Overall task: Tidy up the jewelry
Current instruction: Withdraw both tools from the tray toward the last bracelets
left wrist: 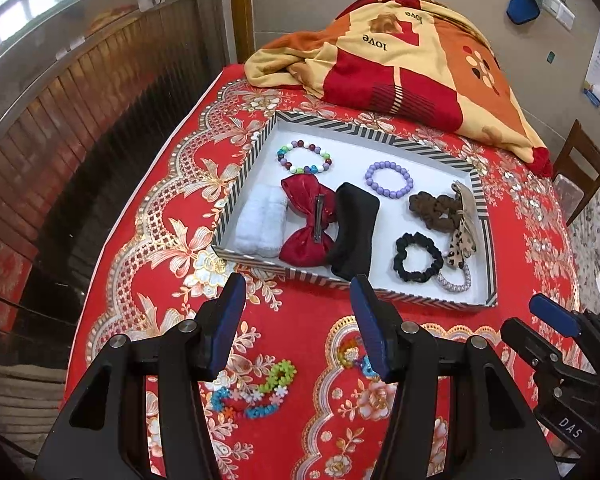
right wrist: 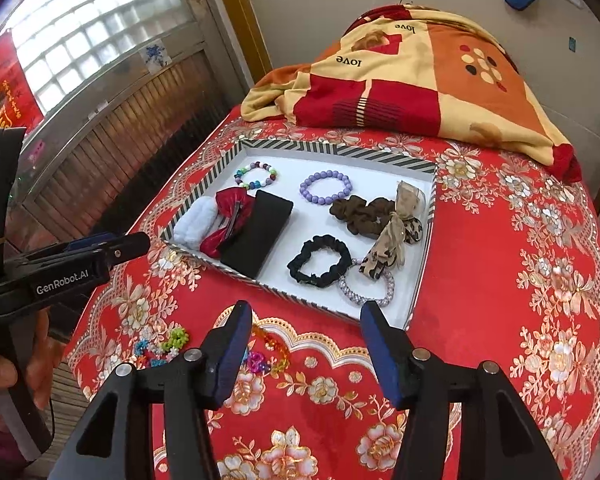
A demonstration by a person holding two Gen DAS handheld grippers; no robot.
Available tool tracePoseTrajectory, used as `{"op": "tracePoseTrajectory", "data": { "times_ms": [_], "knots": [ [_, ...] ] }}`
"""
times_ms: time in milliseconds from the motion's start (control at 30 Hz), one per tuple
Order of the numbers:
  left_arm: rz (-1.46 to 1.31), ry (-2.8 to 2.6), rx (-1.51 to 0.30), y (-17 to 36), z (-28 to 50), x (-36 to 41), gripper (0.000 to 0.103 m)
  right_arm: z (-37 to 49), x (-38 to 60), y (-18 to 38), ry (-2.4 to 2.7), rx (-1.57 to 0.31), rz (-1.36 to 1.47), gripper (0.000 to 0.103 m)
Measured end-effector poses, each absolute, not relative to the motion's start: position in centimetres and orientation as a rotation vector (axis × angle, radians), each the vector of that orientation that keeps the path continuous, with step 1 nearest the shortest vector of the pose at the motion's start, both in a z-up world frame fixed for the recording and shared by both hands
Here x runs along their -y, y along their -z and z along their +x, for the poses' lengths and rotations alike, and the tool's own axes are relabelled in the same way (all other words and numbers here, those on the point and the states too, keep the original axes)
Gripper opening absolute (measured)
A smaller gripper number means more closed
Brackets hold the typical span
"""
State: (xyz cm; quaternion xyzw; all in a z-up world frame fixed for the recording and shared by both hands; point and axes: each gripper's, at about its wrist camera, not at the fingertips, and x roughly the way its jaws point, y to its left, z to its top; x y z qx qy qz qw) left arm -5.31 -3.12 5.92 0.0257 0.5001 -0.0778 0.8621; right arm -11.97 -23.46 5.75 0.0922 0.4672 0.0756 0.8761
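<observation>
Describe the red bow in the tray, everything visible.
The red bow is shiny, satin-like fabric gathered at the middle, lying flat in the striped tray with its back up, showing a dark metal clip along the centre. It overlaps the white fluffy item on one side and touches the black pad on the other.

The striped-rim tray (left wrist: 380,136) has a white floor and holds a multicolor bead bracelet (left wrist: 304,157), a purple bead bracelet (left wrist: 389,179), a red bow clip (left wrist: 309,224), a black scrunchie (left wrist: 418,257) and a brown one (left wrist: 434,209). Two flower-bead bracelets, one mostly green and blue (left wrist: 256,390), one rainbow (right wrist: 270,346), lie outside it on the red cloth.
</observation>
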Motion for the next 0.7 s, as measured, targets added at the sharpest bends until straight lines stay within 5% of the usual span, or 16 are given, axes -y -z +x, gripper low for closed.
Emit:
{"op": "tracePoseTrajectory", "data": {
  "times_ms": [700],
  "knots": [
    [0.055, 0.141, -1.069, -5.4, -7.7, 1.9, 0.054, -14.4, 23.5, -4.7, -0.172, -1.009, 0.188, 0.054]
  ]
}}
